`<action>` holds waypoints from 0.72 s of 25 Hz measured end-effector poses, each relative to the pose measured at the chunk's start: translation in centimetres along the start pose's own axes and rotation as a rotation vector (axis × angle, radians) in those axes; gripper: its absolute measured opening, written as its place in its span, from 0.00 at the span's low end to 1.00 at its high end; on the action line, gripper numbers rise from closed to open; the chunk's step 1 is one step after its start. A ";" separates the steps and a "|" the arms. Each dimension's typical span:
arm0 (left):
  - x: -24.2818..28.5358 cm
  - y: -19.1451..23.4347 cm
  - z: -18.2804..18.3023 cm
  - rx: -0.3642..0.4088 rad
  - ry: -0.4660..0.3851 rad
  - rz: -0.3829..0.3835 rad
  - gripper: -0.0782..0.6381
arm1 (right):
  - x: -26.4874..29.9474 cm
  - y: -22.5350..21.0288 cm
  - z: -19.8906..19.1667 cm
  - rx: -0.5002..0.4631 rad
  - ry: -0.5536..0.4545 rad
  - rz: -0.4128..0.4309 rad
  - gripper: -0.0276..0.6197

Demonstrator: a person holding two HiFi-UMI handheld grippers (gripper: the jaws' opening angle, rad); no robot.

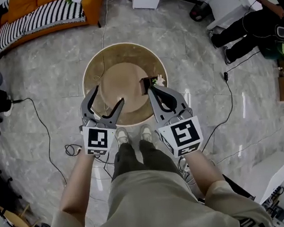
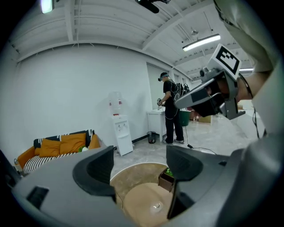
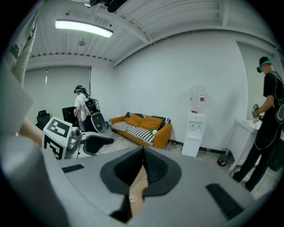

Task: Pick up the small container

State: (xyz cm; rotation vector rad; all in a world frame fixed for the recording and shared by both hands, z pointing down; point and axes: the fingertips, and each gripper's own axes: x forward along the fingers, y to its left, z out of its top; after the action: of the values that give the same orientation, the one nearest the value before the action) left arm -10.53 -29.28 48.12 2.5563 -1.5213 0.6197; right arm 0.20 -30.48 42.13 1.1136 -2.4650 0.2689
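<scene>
The small container, a dark brown square pot with green leaves in it, stands on the right side of a round two-tier brown table. In the left gripper view the container shows low between the jaws, well beyond them. My left gripper hangs over the table's near left part, open with nothing between its fingers. Held just at the container's near side, my right gripper is shut and empty, and its pads meet tip to tip.
An orange sofa with a striped cushion stands at the far left. A person is by white cabinets at the far right. Cables trail over the marble floor. A water dispenser stands by the wall.
</scene>
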 end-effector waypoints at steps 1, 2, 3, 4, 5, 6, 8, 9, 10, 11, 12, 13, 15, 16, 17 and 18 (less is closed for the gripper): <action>0.6 -0.1 -0.9 -0.018 0.008 0.003 0.60 | 0.5 0.0 -0.7 0.002 0.008 0.006 0.04; 1.2 -0.2 -1.7 -0.031 0.015 0.004 0.60 | 1.1 0.0 -1.4 0.001 0.015 0.012 0.04; 1.8 -0.4 -2.6 -0.036 0.024 0.002 0.60 | 1.7 0.2 -2.1 -0.001 0.022 0.017 0.04; 2.2 -0.7 -3.6 -0.035 0.034 -0.003 0.60 | 2.3 0.3 -2.8 -0.002 0.029 0.020 0.04; 2.7 -1.0 -4.6 -0.032 0.045 -0.012 0.60 | 2.9 0.4 -3.6 0.000 0.036 0.022 0.04; 3.1 -1.4 -5.6 -0.029 0.053 -0.023 0.60 | 3.4 0.5 -4.3 0.006 0.043 0.024 0.04; 4.2 -1.8 -7.7 -0.027 0.053 -0.038 0.60 | 4.7 0.7 -5.9 0.033 0.054 0.028 0.04; 4.8 -2.0 -8.9 -0.026 0.048 -0.041 0.60 | 5.3 0.8 -6.8 0.046 0.059 0.031 0.04; 5.4 -2.1 -10.2 -0.024 0.048 -0.043 0.60 | 5.9 0.9 -7.8 0.058 0.066 0.033 0.04; 6.1 -2.3 -11.6 -0.022 0.055 -0.046 0.60 | 6.6 1.0 -8.8 0.067 0.072 0.034 0.04; 6.8 -2.5 -13.1 -0.023 0.069 -0.052 0.60 | 7.1 1.1 -9.9 0.072 0.079 0.036 0.04; 7.5 -2.8 -14.7 -0.027 0.088 -0.059 0.60 | 7.7 1.1 -11.1 0.076 0.089 0.039 0.04; 8.9 -3.5 -17.5 -0.035 0.123 -0.079 0.60 | 8.6 1.1 -13.3 0.085 0.112 0.039 0.04; 9.5 -3.8 -18.7 -0.036 0.135 -0.090 0.60 | 9.2 1.0 -14.3 0.090 0.123 0.037 0.04; 10.2 -4.1 -19.8 -0.036 0.144 -0.101 0.60 | 9.8 0.8 -15.1 0.095 0.131 0.034 0.04; 10.9 -4.2 -20.8 -0.036 0.151 -0.109 0.60 | 10.4 0.7 -15.9 0.097 0.137 0.032 0.04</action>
State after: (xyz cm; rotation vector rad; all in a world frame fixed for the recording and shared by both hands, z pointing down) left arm -8.43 -30.06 71.89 2.4826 -1.3241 0.7454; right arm -1.83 -31.60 61.00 1.0580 -2.3716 0.4633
